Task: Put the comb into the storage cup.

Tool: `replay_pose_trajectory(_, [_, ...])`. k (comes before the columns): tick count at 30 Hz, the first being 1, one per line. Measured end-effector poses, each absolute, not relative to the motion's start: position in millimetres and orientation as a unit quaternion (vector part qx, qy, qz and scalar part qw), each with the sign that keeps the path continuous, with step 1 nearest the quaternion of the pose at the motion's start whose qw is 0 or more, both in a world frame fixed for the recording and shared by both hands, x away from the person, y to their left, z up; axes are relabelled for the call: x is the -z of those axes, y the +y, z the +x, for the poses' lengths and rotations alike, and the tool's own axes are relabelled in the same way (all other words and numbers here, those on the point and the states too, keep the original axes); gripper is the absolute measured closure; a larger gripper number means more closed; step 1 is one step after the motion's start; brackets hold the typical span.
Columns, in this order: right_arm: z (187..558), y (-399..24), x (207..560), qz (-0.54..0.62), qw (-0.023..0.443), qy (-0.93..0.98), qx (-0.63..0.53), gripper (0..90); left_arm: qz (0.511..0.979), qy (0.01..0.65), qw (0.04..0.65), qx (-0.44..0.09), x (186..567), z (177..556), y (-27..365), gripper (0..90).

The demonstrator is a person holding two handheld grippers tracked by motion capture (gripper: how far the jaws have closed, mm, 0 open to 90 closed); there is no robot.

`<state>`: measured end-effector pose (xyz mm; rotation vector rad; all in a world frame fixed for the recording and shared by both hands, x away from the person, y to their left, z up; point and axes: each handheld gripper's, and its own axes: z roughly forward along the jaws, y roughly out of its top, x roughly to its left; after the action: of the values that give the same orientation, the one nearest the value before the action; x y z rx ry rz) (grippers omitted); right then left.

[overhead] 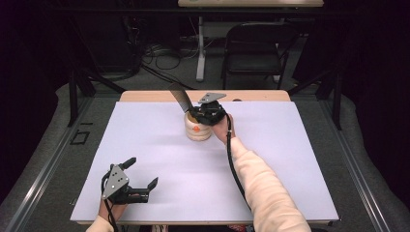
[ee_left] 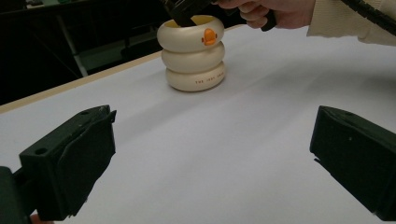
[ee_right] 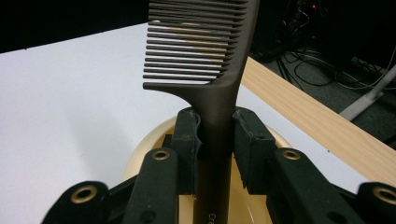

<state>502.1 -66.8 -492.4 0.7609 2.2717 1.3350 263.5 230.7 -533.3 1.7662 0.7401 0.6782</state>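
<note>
- Right gripper (overhead: 209, 112), upper centre of the high view: clamped on the handle of a dark comb (ee_right: 219, 74), pads pressing both sides of the stem, teeth end up.
- Comb over the mouth of a cream ringed holder (overhead: 198, 129), handle end reaching down inside the rim; in the high view, teeth slanting up and left of the gripper.
- Left gripper (overhead: 140, 180), lower left of the high view: jaws spread wide, nothing between them, resting low over the white table (overhead: 290, 159), well apart from the holder.
- Likely step: moving the comb through the holder's mouth, in or out, impossible to tell which.
- To do well: keep the stem straight along the holder's axis, clear of the rim, so the light holder neither tips nor drags; keep the grip firm while the comb hangs.
- Steadying the holder with the free gripper possibly worth it.
- Hidden: lower end of the handle and the holder's floor, covered by the jaws; depth inside unclear.
- Small print on the holder's lowest ring, too small to read.
- Orange mark on the top ring, shape unclear.
</note>
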Motion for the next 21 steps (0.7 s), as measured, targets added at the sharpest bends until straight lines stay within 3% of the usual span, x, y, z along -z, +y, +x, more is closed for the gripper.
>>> replay_pose_trajectory(17, [502.6,-65.2,493.8,0.270,0.197,0.818,-0.469,70.7,0.739,0.309,0.527,-0.284,533.1,263.4,230.9,0.1])
replay_pose_trajectory(21, [501.8,-66.7,492.9,0.271,0.197,0.816,-0.471,62.0,0.739,0.308,0.527,-0.285,533.1,263.4,231.0,0.1])
